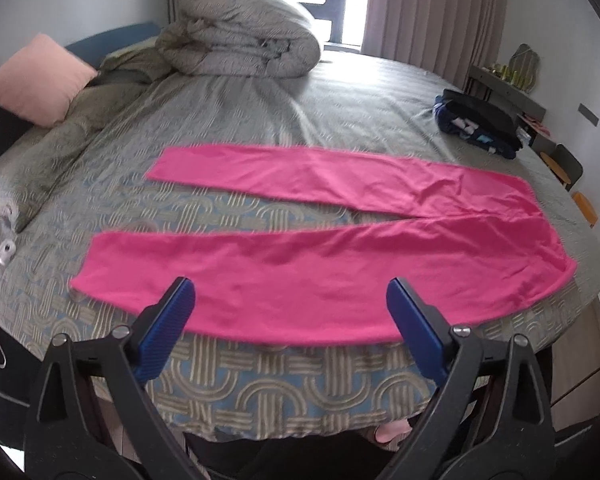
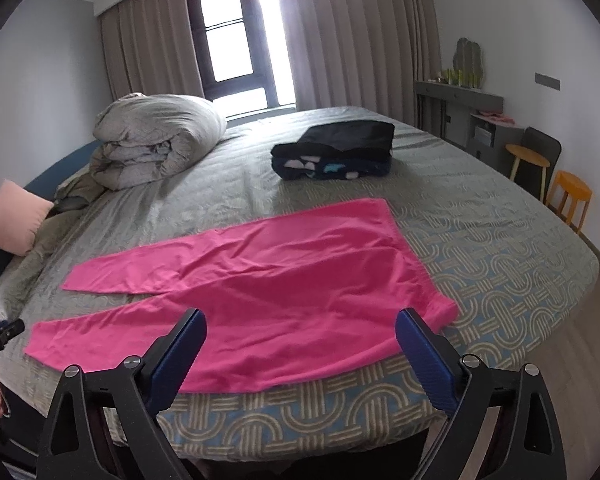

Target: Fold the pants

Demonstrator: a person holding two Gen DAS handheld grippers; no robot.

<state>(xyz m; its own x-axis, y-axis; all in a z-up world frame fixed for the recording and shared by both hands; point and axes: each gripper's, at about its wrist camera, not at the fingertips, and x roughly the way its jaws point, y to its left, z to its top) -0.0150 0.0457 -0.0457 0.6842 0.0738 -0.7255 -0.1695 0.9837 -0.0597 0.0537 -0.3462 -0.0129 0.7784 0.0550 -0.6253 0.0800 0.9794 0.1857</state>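
**Pink pants laid flat on bed, both claws empty**

Left claw [image 1: 290, 296]: I see its blue pads spread wide apart, holding nothing, hovering over the near edge of the bed above the closer pant leg.

Right claw [image 2: 300, 326]: pads likewise wide apart and empty, poised above the near edge of the bed over the hip and waist end of the garment.

Pink pants [image 1: 340, 248]: spread flat and unfolded along the near side of the bed [image 1: 284, 392], legs parted in a narrow V, cuffs pointing to my left, waistband [image 2: 416, 256] to my right. The nearer leg lies just beside the mattress edge.

Bedspread: grey-green with a looping arch pattern, a few creases.

Rolled grey duvet [image 1: 244, 36]: at the far left of the bed, well apart from the pants.

Pink cushion [image 1: 36, 80]: at the left edge, near the duvet.

Stack of dark folded clothes [image 2: 334, 152]: on the far right part of the bed, beyond the waistband.

Orange stool [image 2: 572, 196]: on the floor to the right of the bed, beside a dark chair [image 2: 540, 152].
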